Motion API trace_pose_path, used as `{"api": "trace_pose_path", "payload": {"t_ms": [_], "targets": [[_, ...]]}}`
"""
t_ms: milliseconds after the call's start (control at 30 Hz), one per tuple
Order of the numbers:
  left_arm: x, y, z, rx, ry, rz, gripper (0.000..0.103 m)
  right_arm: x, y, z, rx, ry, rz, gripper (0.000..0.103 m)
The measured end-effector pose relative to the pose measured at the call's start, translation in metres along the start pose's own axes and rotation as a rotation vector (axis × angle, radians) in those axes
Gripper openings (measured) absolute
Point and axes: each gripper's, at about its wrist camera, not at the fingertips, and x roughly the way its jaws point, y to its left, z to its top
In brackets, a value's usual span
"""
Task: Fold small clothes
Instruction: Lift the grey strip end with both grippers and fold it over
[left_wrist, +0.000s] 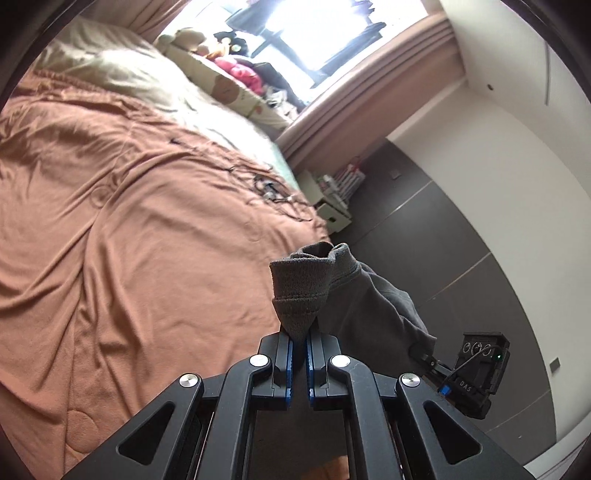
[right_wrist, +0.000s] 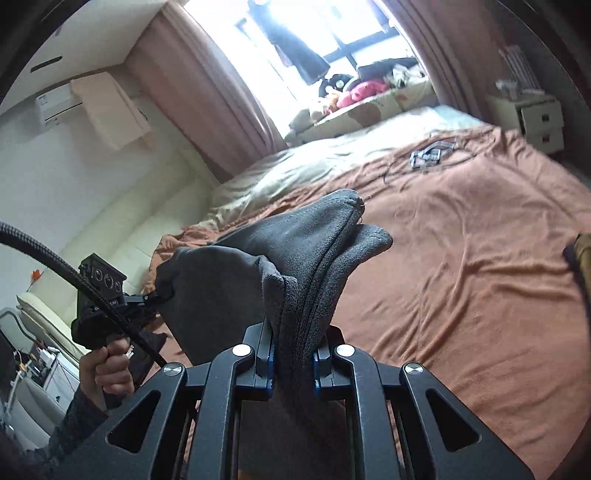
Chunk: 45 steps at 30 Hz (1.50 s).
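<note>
A dark grey garment (left_wrist: 303, 288) hangs stretched in the air between both grippers, above the brown bedspread (left_wrist: 129, 240). My left gripper (left_wrist: 299, 338) is shut on one bunched hemmed corner of it. From there the cloth runs right to the right gripper (left_wrist: 424, 354), which pinches the other end. In the right wrist view the grey garment (right_wrist: 314, 258) rises thick and folded out of my right gripper (right_wrist: 293, 343), which is shut on it. The left gripper (right_wrist: 157, 295) holds the far corner, with a person's hand (right_wrist: 107, 369) on its handle.
The bedspread (right_wrist: 461, 277) is wrinkled, with a small pile of metal clips and cords (right_wrist: 430, 155) near its far side. A white drawer unit (right_wrist: 535, 122) stands beside the bed. Plush toys (right_wrist: 354, 92) lie on the window ledge. A brown item (right_wrist: 583, 258) shows at the right edge.
</note>
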Motion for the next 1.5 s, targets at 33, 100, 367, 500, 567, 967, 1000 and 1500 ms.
{"api": "trace_pose_path", "payload": {"t_ms": [33,100,367,500,567,967,1000,1500], "targets": [[-0.003,-0.009,0.001,0.011,-0.004,-0.008,0.005,-0.013,0.003,0.002,-0.010,-0.012,-0.008,0.011],[-0.007,-0.032,0.003,0.040,-0.012,-0.028,0.005,-0.036,0.009,0.005,-0.030,-0.039,-0.022,0.011],[-0.006,-0.118,0.003,0.132,-0.015,-0.102,0.005,-0.140,0.024,0.016,-0.094,-0.142,-0.078,0.011],[0.006,-0.159,-0.003,0.175,0.003,-0.132,0.005,-0.186,0.024,0.016,-0.114,-0.175,-0.117,0.011],[0.015,-0.177,-0.007,0.192,0.019,-0.150,0.005,-0.207,0.023,0.013,-0.121,-0.184,-0.135,0.011],[0.105,-0.272,-0.041,0.227,0.146,-0.283,0.005,-0.308,0.002,-0.001,-0.114,-0.247,-0.275,0.011],[0.112,-0.278,-0.044,0.232,0.157,-0.288,0.005,-0.313,0.004,-0.004,-0.113,-0.251,-0.285,0.011],[0.197,-0.366,-0.098,0.313,0.300,-0.401,0.005,-0.354,0.036,-0.038,-0.072,-0.308,-0.463,0.010]]}}
